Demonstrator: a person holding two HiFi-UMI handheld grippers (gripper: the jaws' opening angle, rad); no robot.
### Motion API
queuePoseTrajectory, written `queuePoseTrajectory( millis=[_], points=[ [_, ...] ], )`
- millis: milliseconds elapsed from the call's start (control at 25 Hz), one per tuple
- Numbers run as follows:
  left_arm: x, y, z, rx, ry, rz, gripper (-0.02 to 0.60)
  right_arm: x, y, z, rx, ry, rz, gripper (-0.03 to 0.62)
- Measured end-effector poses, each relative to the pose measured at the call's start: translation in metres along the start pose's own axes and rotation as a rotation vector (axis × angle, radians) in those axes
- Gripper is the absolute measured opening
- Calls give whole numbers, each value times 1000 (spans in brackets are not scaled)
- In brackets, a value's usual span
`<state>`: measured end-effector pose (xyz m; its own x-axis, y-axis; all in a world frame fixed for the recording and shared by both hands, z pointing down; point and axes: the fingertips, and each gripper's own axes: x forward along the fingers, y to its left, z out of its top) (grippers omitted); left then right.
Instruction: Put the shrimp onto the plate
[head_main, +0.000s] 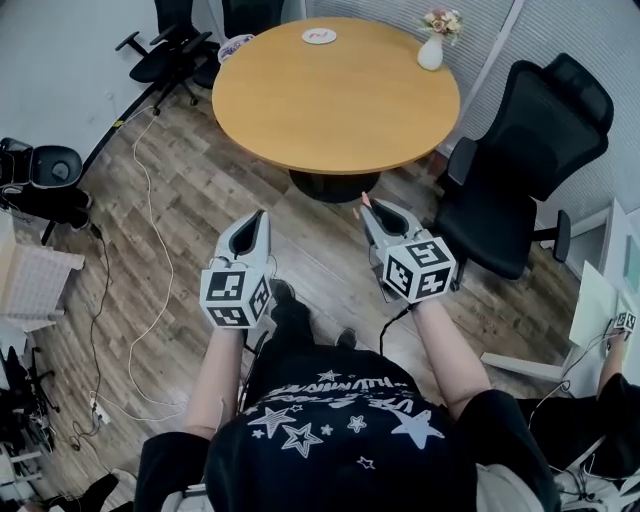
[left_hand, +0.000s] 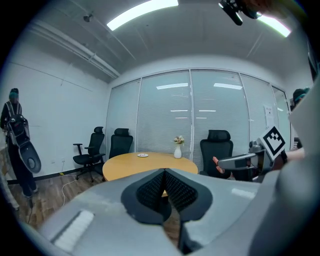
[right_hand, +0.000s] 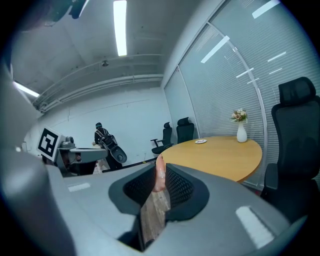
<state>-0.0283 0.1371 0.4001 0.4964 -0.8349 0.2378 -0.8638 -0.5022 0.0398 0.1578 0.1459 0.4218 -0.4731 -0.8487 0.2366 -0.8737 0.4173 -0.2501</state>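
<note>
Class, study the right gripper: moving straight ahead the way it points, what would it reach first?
Probably the near edge of the round table, since the right gripper, closed on the shrimp, aims at it; height is hard to judge.

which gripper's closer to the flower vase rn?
Right. The right gripper, gripping the shrimp, is off the table's near edge on the vase's side; the left gripper is farther left.

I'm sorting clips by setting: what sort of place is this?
Probably an office meeting room: a round table, black office chairs, and glass walls with blinds.
</note>
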Motion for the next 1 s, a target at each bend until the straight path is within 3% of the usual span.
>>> queuePoseTrajectory(
  millis=[400, 680, 1000],
  points=[
    [65, 63, -3, -39, 30, -72, 2, 62, -30, 7, 39, 43, -130, 64],
    [113, 130, 9, -54, 23, -83, 2, 142, -41, 24, 39, 57, -153, 64],
    [146, 201, 15, -92, 33, -120, 2, 220, -21, 52, 7, 62, -169, 65]
  ],
)
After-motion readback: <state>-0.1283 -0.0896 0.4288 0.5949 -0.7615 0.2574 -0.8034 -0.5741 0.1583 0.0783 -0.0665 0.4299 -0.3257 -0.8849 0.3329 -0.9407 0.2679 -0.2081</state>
